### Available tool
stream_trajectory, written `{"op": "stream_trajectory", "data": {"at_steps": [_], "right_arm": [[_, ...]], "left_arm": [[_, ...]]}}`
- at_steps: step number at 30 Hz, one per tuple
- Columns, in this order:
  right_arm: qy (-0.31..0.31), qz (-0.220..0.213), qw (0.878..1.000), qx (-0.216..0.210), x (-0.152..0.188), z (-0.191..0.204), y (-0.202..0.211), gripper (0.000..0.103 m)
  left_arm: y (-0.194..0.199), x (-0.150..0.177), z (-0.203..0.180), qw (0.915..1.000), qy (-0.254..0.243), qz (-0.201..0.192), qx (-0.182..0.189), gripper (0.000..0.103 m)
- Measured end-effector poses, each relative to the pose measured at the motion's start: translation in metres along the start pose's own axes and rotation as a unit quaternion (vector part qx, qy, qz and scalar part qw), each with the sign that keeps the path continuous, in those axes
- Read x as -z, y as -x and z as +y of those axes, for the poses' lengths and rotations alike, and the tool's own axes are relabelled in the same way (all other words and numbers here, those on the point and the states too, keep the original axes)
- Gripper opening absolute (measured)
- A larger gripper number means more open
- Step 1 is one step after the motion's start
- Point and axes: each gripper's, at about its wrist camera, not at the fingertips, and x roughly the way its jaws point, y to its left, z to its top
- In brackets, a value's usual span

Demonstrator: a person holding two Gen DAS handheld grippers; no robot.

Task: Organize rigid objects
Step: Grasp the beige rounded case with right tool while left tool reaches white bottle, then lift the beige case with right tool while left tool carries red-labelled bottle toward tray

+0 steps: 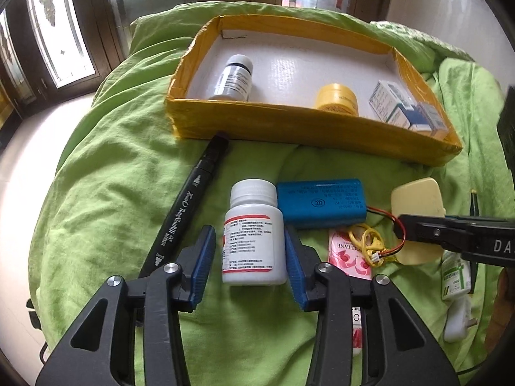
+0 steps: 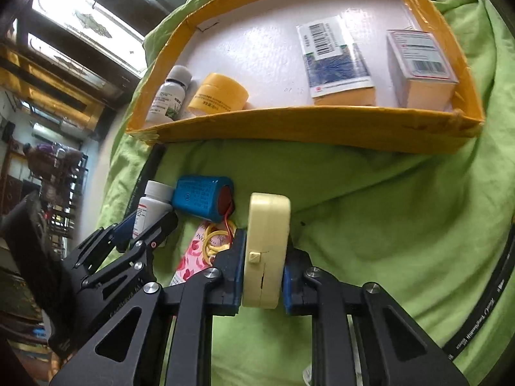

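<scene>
My left gripper (image 1: 249, 251) is open, its blue pads on either side of a white pill bottle (image 1: 254, 241) lying on the green cloth; the right pad is close to the bottle, the left one apart. My right gripper (image 2: 262, 273) is shut on a cream plastic case (image 2: 265, 251), held on edge; it also shows in the left wrist view (image 1: 418, 206). A yellow-walled cardboard tray (image 1: 289, 125) lies behind. It holds a small bottle (image 1: 235, 78), a yellow jar (image 1: 338, 99) and medicine boxes (image 1: 405, 109).
A black marker (image 1: 190, 206), a blue battery pack (image 1: 322, 204) with red and yellow wires, a pink sachet (image 1: 349, 257) and a small green-white bottle (image 1: 455, 273) lie on the green cloth. Another black marker (image 2: 482, 305) lies at the right. Windows stand behind.
</scene>
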Motion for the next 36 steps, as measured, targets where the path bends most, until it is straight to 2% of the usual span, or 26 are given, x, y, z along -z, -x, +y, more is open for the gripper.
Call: {"op": "stream_trajectory", "data": {"at_steps": [4, 6, 10, 14, 19, 29, 33, 36], "right_arm": [[0.010, -0.026, 0.999, 0.023, 0.000, 0.001, 0.023, 0.016], [0.016, -0.037, 0.999, 0.030, 0.000, 0.003, 0.029, 0.016], [0.004, -0.029, 0.999, 0.032, -0.002, -0.002, 0.025, 0.016], [0.001, -0.031, 0.999, 0.025, -0.003, -0.002, 0.024, 0.016], [0.025, -0.087, 0.996, 0.020, -0.003, 0.011, 0.055, 0.016], [0.005, -0.134, 0.991, 0.001, -0.004, 0.002, 0.085, 0.016], [0.018, -0.113, 0.993, 0.007, -0.001, 0.009, 0.072, 0.016], [-0.008, -0.073, 0.997, -0.014, 0.002, 0.000, 0.051, 0.016]], "left_arm": [[-0.001, -0.001, 0.005, 0.9999, 0.012, 0.001, 0.010, 0.040], [-0.005, -0.001, 0.003, 0.9999, 0.008, 0.006, 0.009, 0.033], [-0.009, 0.000, -0.001, 0.9999, -0.006, 0.010, 0.002, 0.033], [-0.001, -0.001, 0.003, 0.9998, 0.009, -0.003, 0.016, 0.033], [0.016, -0.003, 0.013, 0.9973, 0.042, -0.028, 0.054, 0.033], [0.014, -0.005, 0.015, 0.9967, 0.053, -0.029, 0.054, 0.033], [0.014, -0.004, 0.016, 0.9969, 0.053, -0.026, 0.052, 0.033], [0.014, -0.004, 0.015, 0.9971, 0.049, -0.026, 0.052, 0.033]]}}
